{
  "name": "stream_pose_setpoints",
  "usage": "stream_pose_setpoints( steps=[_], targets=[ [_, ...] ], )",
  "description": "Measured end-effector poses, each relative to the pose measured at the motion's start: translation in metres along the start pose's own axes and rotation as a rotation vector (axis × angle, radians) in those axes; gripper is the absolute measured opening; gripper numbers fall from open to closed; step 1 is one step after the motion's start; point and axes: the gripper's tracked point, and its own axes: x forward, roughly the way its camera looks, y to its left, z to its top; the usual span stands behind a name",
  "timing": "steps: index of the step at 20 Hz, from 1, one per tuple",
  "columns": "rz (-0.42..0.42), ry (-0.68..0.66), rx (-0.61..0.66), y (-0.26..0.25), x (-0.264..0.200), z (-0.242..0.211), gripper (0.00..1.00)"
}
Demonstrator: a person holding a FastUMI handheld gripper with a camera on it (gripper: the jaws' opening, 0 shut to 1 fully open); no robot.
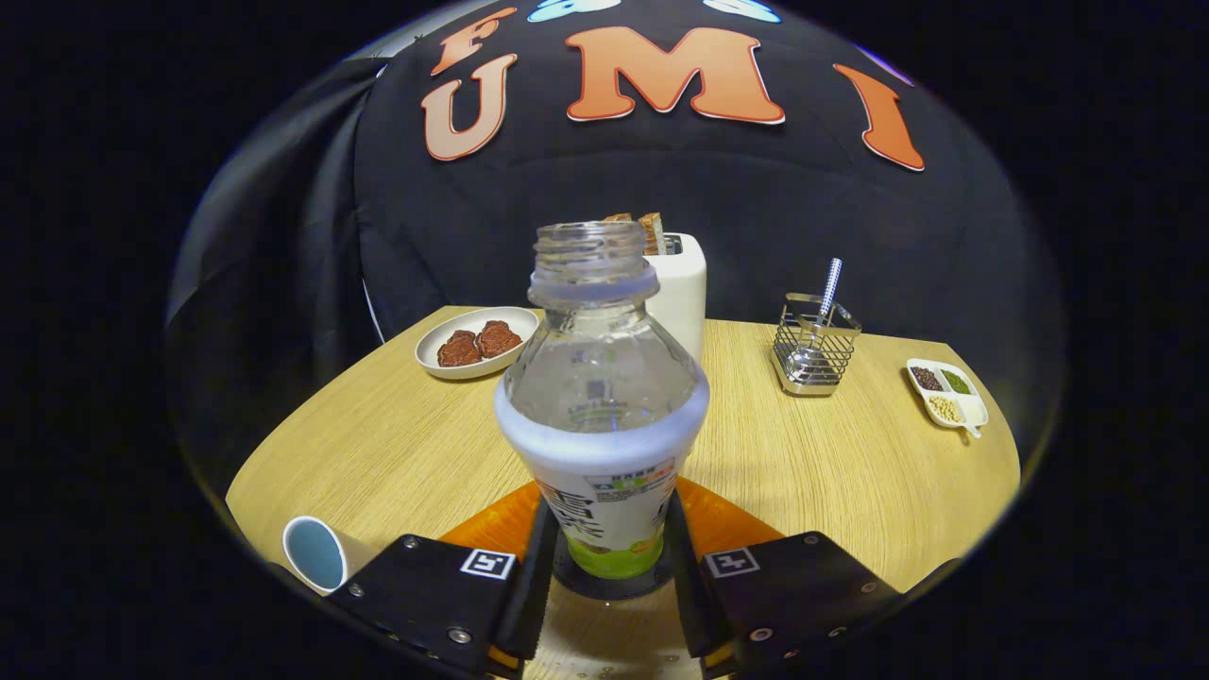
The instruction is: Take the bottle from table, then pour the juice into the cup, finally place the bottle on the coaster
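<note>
1. The gripper (609, 567) has its two black fingers (529, 576) standing on either side of the bottle (604, 416), one against each flank of the lower label; the jaws are narrowed to the bottle's width and appear to press on it from both sides.
2. The bottle stands upright between the fingers, uncapped, its clear upper part looking empty and a white label wrapped round the lower half.
3. Its base sits over a dark round coaster (604, 586) lying between the fingers; whether the base touches the coaster I cannot tell. An orange mat (718, 519) spreads under it on the wooden table (397, 444).
4. Taking the bottle as the clock's centre, the cup (316, 552), white with a blue inside, is at about 8 o'clock, just beside the left finger, its mouth turned toward the camera.
5. At 11 o'clock, beyond the bottle, a shallow plate (477, 342) holds two dark red pieces of food.
6. At 12 o'clock, right behind the bottle's neck, stands a white toaster (682, 293) with toast in its slot.
7. At 2 o'clock a wire holder (814, 354) carries a metal utensil.
8. At 3 o'clock, well apart, lies a small divided dish (947, 394) with grains.
</note>
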Motion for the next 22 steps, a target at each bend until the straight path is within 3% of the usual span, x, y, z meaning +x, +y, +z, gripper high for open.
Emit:
stream_pose_setpoints(
  steps=[3,6,11,22],
  targets=[
    [-0.014,0.020,-0.010,-0.001,-0.011,-0.006,0.68],
    [-0.015,0.026,-0.038,0.001,-0.030,-0.007,0.97],
    [-0.031,-0.019,-0.005,-0.010,-0.085,0.019,0.97],
    [-0.273,-0.268,-0.003,-0.117,-0.289,0.141,0.97]
  ],
)
